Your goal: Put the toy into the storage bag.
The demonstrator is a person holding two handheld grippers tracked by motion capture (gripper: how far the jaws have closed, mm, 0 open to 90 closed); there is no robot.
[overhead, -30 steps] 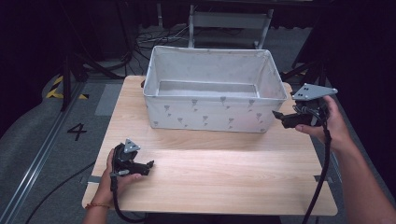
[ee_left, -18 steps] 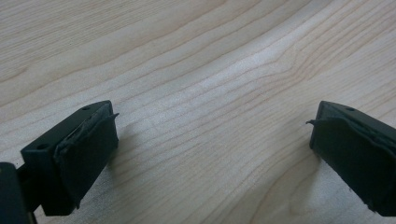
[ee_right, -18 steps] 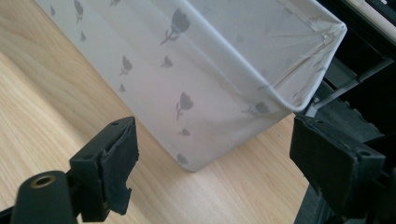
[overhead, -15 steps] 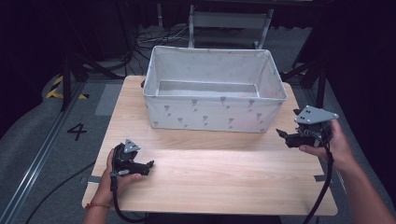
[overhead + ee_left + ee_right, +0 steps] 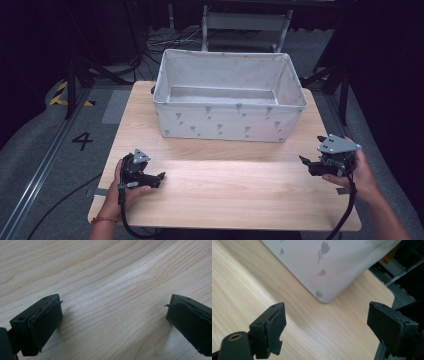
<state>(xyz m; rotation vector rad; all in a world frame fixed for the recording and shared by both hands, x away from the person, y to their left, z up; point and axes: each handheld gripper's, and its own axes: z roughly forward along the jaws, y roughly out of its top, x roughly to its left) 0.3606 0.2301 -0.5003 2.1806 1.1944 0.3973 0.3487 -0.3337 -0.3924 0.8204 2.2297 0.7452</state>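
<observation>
A white fabric bin [image 5: 227, 102] with a grey flower print stands at the back of the wooden table [image 5: 230, 190]; what I see of its inside holds nothing. My left gripper [image 5: 159, 178] rests low over the table's front left in a hand, jaws wide apart with bare wood between them [image 5: 113, 315]. My right gripper [image 5: 306, 162] is held at the table's right edge, just in front of the bin's near right corner [image 5: 324, 298]. It points left, and its jaws stand open with nothing between them [image 5: 327, 322].
Dark floor, cables and a metal frame [image 5: 245, 22] lie behind the table. A floor mark "4" [image 5: 82, 141] and yellow-black tape [image 5: 62, 95] sit to the left. The table's front half is bare wood.
My right gripper has come down and toward the front, from beside the bin's upper right rim to just above the table at the right edge. The left gripper has stayed put.
</observation>
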